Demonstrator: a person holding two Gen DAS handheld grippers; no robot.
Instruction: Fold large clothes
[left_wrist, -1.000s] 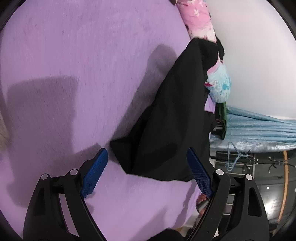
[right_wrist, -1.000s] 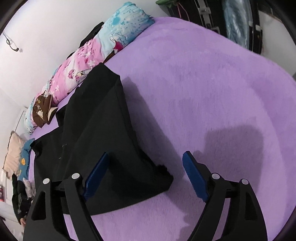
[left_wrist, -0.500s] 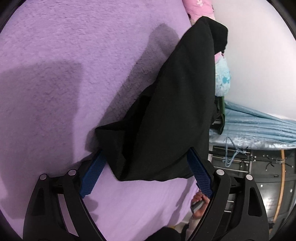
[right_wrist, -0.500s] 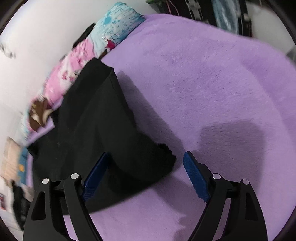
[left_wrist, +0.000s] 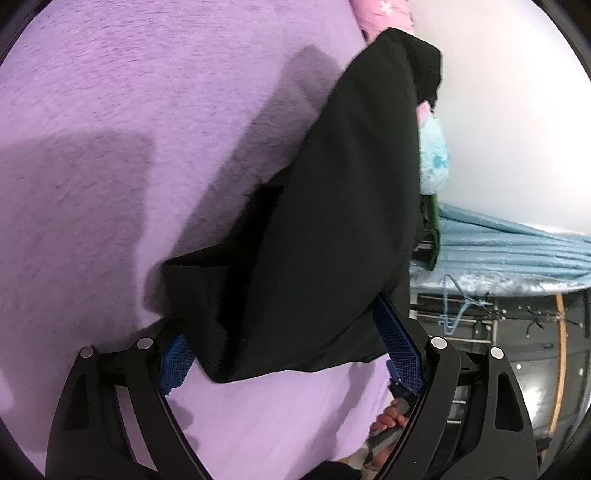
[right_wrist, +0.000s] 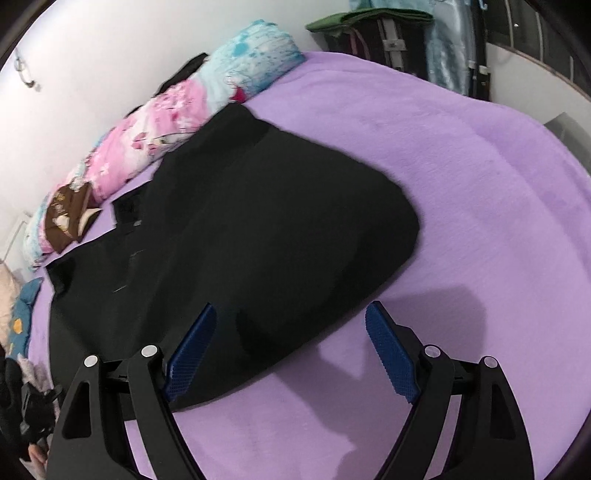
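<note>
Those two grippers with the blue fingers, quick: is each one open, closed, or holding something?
Left gripper: open, its fingers either side of the black garment's corner, not pinching it.
Right gripper: open, holding nothing, over the garment's edge.

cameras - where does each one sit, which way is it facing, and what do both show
Left wrist: sits on the left gripper, angled down at the black garment on the purple blanket; its open blue fingers straddle the hem; a hand shows lower right.
Right wrist: sits on the right gripper, looking down across the same garment toward the pink and blue pillow by the wall; open fingers show.
Shared: garment, blanket, pillow.
</note>
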